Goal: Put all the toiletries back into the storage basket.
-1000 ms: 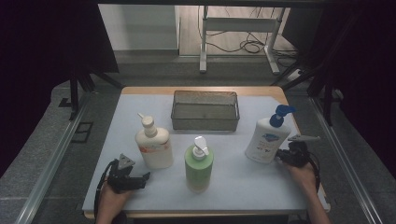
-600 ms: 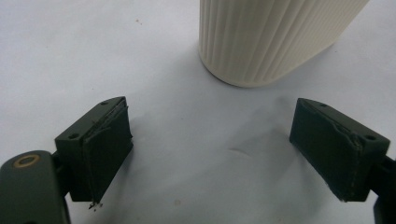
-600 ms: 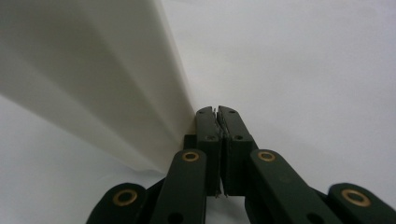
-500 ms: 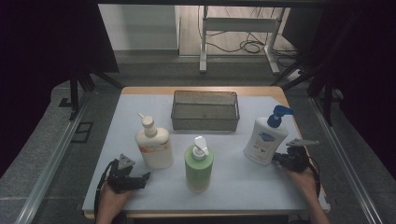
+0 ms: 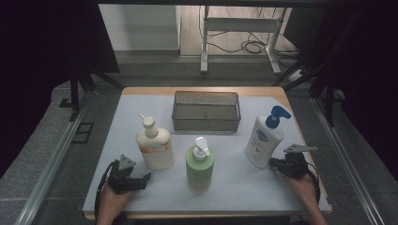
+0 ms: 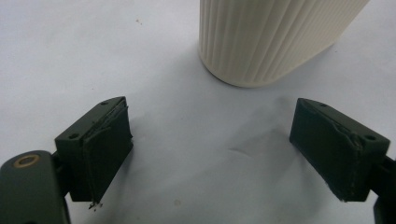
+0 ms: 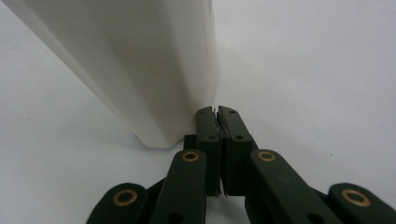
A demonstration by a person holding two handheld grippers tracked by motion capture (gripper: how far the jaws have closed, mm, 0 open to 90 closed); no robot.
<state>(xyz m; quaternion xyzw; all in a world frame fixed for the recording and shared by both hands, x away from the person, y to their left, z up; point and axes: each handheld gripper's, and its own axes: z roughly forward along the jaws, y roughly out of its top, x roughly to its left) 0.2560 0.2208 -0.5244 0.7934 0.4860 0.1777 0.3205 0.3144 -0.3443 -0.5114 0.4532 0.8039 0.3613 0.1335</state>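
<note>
Blue-capped pump bottle [image 5: 263, 138] stands tilted at the right of the table [image 5: 141, 197], its base lifted on the near side. Right gripper [image 5: 277, 164] has its jaws clenched together on nothing, tips pressed against the bottle's lower edge [image 7: 154, 93]. Step in hand, as judged: nudging the bottle toward the wire basket [image 5: 205, 111]. Left gripper [image 6: 224, 154] rests with jaws spread apart, empty, just short of the cream ribbed bottle [image 6: 271, 37]. Next move calls for a low, steady push; pressing higher risks toppling the bottle.
</note>
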